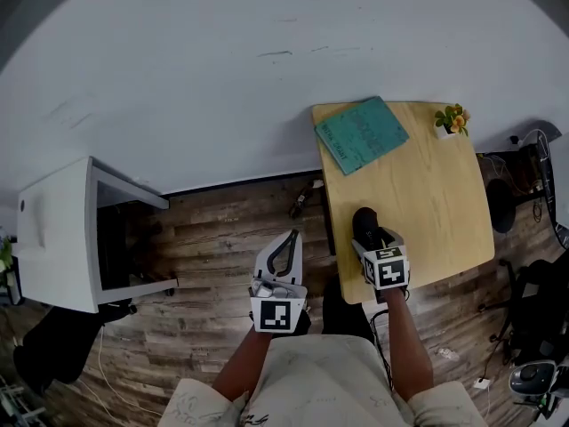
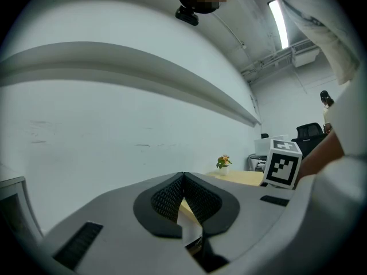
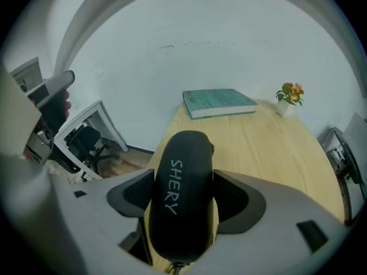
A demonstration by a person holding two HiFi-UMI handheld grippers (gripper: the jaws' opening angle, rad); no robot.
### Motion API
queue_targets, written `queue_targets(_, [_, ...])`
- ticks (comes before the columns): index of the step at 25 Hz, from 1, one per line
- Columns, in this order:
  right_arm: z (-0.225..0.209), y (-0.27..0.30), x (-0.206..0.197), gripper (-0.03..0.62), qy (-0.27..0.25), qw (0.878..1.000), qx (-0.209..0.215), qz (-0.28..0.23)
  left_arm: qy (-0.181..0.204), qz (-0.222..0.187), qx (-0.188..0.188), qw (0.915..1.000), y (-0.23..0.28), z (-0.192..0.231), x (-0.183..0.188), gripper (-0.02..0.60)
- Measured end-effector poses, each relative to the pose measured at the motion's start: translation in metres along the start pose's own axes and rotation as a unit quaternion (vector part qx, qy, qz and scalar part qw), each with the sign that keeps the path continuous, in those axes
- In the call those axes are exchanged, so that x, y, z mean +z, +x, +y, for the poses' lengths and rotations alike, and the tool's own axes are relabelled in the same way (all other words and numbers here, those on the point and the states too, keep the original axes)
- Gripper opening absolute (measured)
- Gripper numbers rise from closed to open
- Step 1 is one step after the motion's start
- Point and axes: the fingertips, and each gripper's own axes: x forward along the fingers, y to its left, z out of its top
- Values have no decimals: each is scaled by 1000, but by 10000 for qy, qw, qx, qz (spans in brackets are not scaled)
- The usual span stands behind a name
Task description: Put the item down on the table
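Right claw [image 3: 183, 202] clamped on a black case [image 3: 182, 165] (probably for glasses), held over the near edge of the counter [image 3: 275, 148], ready for lowering. Left claw [image 2: 183, 195] closed, empty — parked over the floor [image 1: 213, 229].

Wide open across the middle of the counter [image 1: 427, 212], blocked only at the far corners by a teal book [image 1: 361, 133] and a potted flower [image 1: 452, 121].

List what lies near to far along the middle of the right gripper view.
Black oval case, clamped in the right tongs → light wooden table → teal rectangular book → white wall
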Motion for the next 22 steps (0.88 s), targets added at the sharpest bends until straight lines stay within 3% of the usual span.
queue_targets(22, [4,0,-2,345,167,9997,87,-148,13,54,-112,9999,-9,-10,3,8])
